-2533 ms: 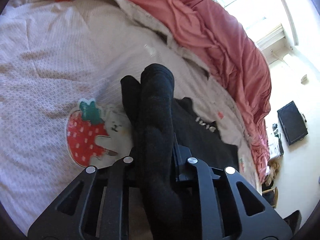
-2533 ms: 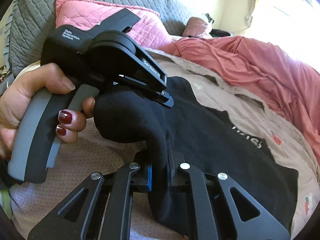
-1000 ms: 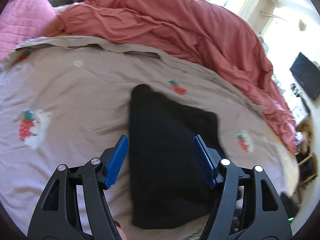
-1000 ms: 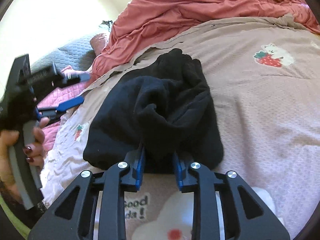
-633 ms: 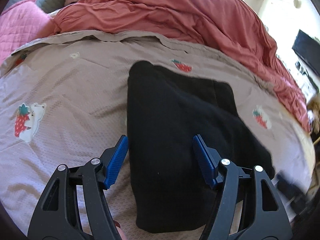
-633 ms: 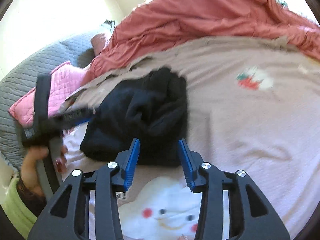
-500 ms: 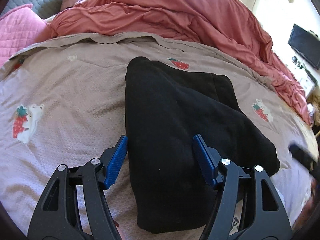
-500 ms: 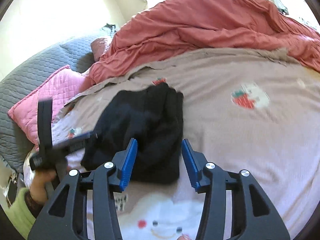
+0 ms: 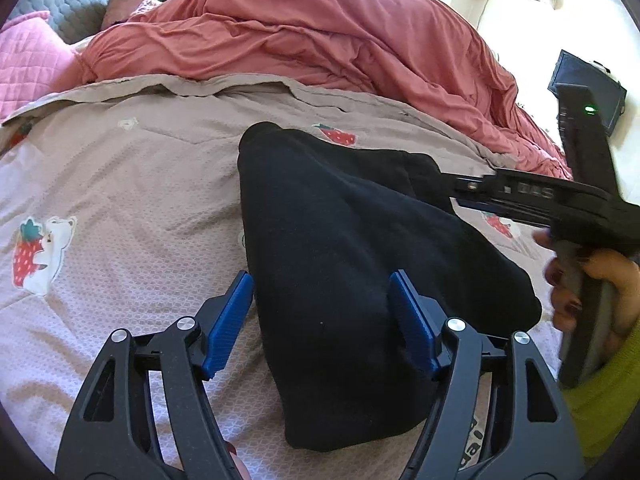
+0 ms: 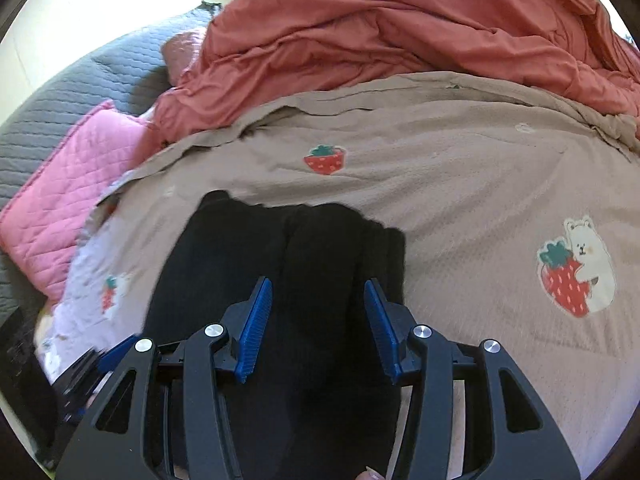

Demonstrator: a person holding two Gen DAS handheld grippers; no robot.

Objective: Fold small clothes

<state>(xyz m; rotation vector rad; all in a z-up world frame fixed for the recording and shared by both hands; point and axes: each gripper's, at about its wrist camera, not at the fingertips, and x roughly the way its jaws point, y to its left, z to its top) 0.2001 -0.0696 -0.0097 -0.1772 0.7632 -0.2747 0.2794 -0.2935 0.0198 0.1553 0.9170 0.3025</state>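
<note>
**Lying folded on the bed, with both grippers open above it**

Lying on the tan blanket (image 9: 132, 184) with strawberry and bear pictures is the black garment (image 9: 340, 248), folded into a thick bundle. Its near end is cut off at the bottom of the right wrist view, behind the gripper frame, so that edge cannot be seen. The cloth is so dark that its folds are hard to make out.

The left gripper (image 9: 322, 322) hangs over the near part of the bundle. Its blue pads (image 9: 230, 322) stand wide apart, one on each side of the cloth, and they do not press on it. The right gripper (image 10: 318, 320) is over the bundle too. Its jaws have just been opening, and the cloth below them is not pinched.

In the left wrist view the right gripper shows from the side, at the far right corner of the garment. It is blurry, and its tips cannot be made out against the black cloth. A hand (image 9: 588, 284) holds its handle, next to a yellow-green sleeve (image 9: 600, 400).

Behind the blanket lies a rumpled red quilt (image 10: 420, 20). A pink pillow (image 10: 68, 184) and a grey quilted cover (image 10: 68, 96) sit at the left. A dark screen (image 9: 588, 92) shows far off at the right.
</note>
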